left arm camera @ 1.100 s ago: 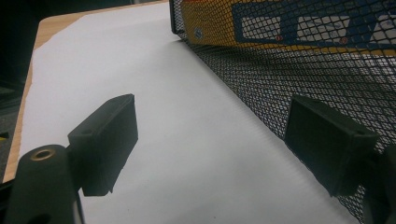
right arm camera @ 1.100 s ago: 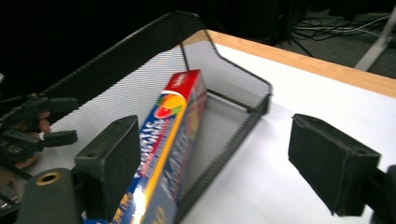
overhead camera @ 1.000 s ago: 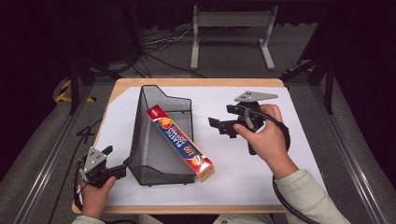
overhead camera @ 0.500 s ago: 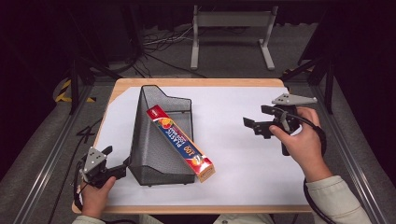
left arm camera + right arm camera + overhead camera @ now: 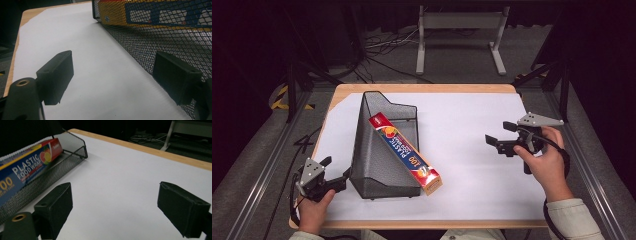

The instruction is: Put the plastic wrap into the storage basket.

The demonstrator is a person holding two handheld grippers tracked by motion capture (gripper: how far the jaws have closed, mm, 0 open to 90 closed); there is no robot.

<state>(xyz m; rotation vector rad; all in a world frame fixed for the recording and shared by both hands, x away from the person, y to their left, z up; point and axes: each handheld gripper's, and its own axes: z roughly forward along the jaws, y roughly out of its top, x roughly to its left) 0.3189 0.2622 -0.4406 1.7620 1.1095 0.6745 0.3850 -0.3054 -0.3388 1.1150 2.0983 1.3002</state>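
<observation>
Lying slantwise in the black wire-mesh basket (image 5: 384, 165), a long glossy cardboard wrap box (image 5: 406, 152).

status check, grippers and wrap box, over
Left gripper open, beside basket. Right gripper open, empty, off over bare table. Wrap box propped slanted in basket, near end sticking out. Nothing in the way.

white sheet (image 5: 472, 150) lies open right of mesh basket (image 5: 384, 165), seemingly unobstructed.
</observation>
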